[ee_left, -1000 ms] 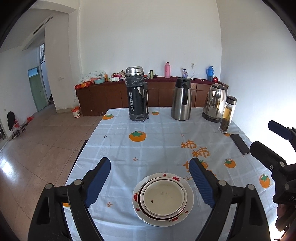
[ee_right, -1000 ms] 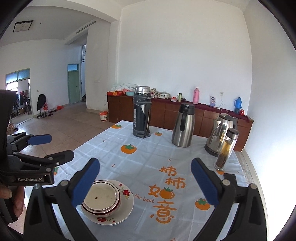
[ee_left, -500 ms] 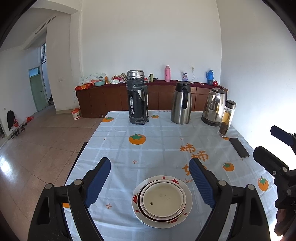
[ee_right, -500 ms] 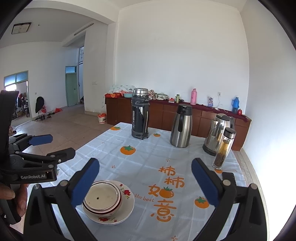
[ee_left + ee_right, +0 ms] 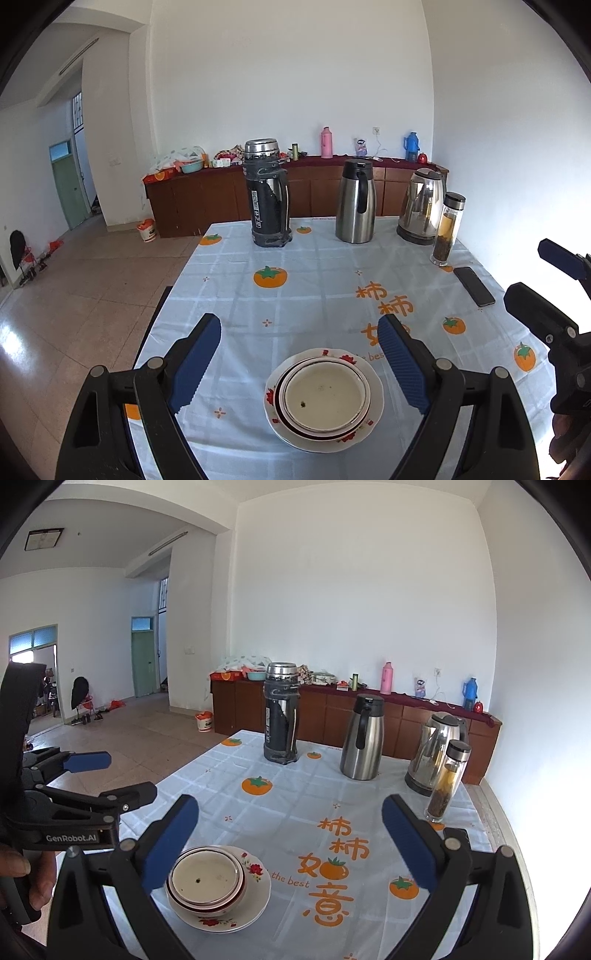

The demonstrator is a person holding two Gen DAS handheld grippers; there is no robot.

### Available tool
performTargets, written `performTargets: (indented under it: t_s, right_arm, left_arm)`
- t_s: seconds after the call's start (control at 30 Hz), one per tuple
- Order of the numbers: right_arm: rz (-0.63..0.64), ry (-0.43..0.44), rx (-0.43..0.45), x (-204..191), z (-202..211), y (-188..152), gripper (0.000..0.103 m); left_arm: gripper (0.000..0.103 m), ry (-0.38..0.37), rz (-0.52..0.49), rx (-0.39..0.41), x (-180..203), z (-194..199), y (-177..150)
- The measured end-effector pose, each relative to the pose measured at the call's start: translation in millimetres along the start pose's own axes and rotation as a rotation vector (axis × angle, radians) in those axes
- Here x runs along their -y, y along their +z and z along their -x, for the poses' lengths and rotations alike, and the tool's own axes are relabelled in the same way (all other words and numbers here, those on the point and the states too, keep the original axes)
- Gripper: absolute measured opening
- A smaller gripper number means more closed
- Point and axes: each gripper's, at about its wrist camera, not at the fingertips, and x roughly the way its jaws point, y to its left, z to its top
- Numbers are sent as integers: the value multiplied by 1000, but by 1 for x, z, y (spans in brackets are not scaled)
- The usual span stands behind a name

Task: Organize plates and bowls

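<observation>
Both grippers, left gripper (image 5: 299, 363) and right gripper (image 5: 290, 843), hover spread and empty; bowls (image 5: 327, 400) sit nested on plate (image 5: 375, 384), apparently already organized.

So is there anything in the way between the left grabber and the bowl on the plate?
No, nothing visible. The left gripper is open, with the bowl sitting on the plate just ahead of its fingers. Only bare tablecloth lies around them; the flasks and the kettle stand far back.

Flasks (image 5: 269, 192), kettle (image 5: 423, 205), phone (image 5: 474, 286)
</observation>
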Motion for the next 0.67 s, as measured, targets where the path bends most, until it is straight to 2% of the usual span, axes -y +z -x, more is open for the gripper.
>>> performTargets:
  t_s: [0.27,0.37,0.67]
  right_arm:
    - [-2,0,1,1,0,1,101]
    - [-2,0,1,1,0,1,101]
    - [-4,2,-9,6,-3,-1,101]
  left_arm:
    - [89,-9,15,-25,-1,-6,0]
    - [89,7,21,-7,-2,-6,-1]
    - [89,-14,7,13,4,-8,0]
